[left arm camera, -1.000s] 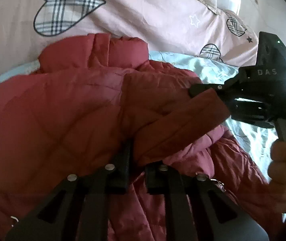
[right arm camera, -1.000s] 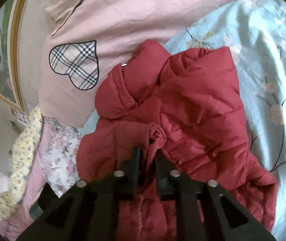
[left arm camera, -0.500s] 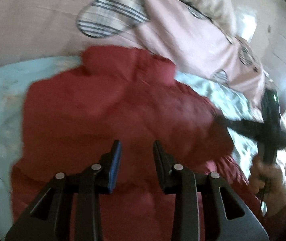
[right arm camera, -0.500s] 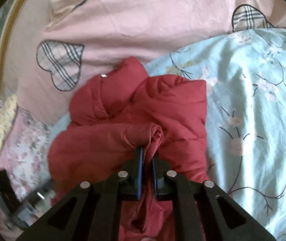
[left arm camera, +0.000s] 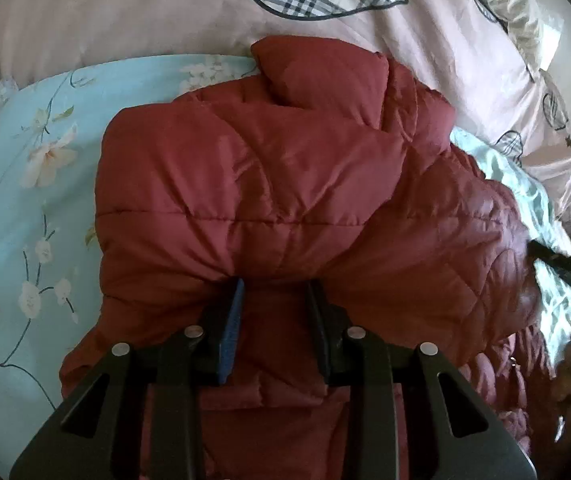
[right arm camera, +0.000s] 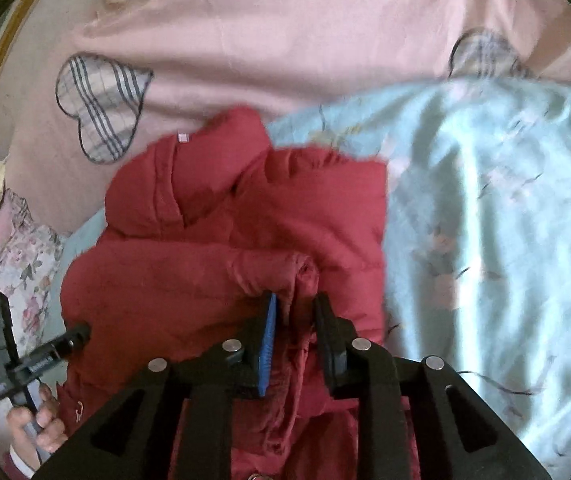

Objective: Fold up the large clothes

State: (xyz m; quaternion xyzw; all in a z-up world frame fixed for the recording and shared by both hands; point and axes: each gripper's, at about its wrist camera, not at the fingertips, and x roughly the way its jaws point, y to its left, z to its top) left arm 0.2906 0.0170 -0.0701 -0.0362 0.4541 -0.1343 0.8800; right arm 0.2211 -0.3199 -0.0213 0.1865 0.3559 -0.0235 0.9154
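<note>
Jacket (left arm camera: 269, 184), red and quilted, lies bunched on the bed's blue floral sheet (left arm camera: 25, 184) below a pink quilt (left arm camera: 125, 4), sleeves laid inward. Left gripper (left arm camera: 273, 304): fingers partly open, empty, low over the fabric. Right gripper (right arm camera: 295, 320): fingers opening, a fold of cuff (right arm camera: 305, 276) loose between them. Judgement: let the cuff drop flat, then press the puffed layers down before the next fold.

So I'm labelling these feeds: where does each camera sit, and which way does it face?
Left wrist: on the left gripper, looking down at the red jacket; fingers apart over it.
Right wrist: on the right gripper, facing the pink quilt; fingers opening around a jacket fold; a hand shows.
Shared: the jacket, blue floral sheet.
</note>
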